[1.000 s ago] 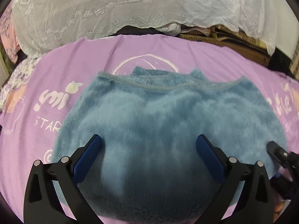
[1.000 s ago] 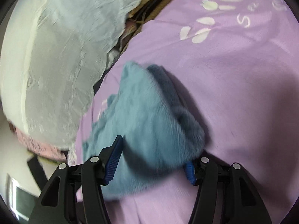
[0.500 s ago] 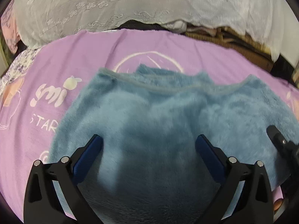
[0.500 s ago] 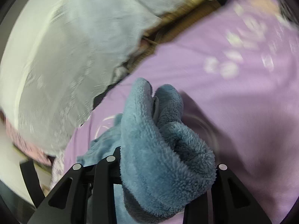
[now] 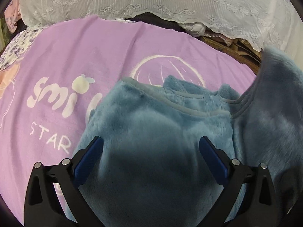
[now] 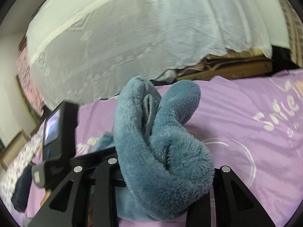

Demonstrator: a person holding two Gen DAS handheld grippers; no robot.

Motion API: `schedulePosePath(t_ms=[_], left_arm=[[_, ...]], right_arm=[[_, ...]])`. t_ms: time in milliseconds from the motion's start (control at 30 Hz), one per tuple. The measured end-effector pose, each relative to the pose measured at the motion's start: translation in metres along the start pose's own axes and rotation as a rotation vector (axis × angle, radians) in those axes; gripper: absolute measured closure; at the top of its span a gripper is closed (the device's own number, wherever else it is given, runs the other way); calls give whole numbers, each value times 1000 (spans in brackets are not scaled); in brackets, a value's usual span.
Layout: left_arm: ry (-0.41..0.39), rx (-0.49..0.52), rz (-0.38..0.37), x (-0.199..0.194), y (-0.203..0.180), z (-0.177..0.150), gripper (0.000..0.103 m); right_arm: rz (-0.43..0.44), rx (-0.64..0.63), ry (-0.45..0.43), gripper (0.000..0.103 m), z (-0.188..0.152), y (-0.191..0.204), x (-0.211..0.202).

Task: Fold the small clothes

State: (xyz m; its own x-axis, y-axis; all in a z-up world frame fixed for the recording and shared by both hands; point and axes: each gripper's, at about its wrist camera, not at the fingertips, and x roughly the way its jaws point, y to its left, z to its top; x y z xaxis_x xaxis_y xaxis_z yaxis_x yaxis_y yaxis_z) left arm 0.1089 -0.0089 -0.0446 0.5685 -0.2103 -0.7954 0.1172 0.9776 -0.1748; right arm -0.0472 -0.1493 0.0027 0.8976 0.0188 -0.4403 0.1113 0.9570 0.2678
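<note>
Partly hidden: jaws behind bunched fleece garment (image 6: pixel 161 160).

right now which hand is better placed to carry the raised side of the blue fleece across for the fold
Right. The right gripper is shut on a bunched edge of the blue fleece garment, lifted off the purple blanket. The left gripper is open above the flat middle, holding nothing.

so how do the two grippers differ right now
The left gripper has its jaws wide open, hovering over the flat part of the blue fleece garment. The right gripper is shut on a bunched edge of that garment, lifting it off the purple blanket. Both are black.
</note>
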Motion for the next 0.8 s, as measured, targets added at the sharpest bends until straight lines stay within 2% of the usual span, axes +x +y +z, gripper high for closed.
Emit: schedulePosePath(t_ms=[167, 333, 500, 600, 700, 800], left_arm=[[6, 24, 11, 5, 13, 16, 5], [-25, 44, 57, 1, 40, 32, 5], [-4, -30, 93, 9, 89, 40, 4], [26, -113, 84, 17, 118, 39, 4], [42, -146, 135, 22, 134, 38, 4], [43, -177, 181, 20, 148, 40, 4]], right_arm=[[-9, -121, 25, 69, -4, 42, 11], [-12, -211, 21, 69, -2, 83, 24], [-27, -353, 45, 69, -12, 131, 44], [-34, -402, 82, 69, -28, 149, 55], [-57, -455, 114, 68, -47, 160, 67], [-91, -559, 149, 59, -69, 174, 77]])
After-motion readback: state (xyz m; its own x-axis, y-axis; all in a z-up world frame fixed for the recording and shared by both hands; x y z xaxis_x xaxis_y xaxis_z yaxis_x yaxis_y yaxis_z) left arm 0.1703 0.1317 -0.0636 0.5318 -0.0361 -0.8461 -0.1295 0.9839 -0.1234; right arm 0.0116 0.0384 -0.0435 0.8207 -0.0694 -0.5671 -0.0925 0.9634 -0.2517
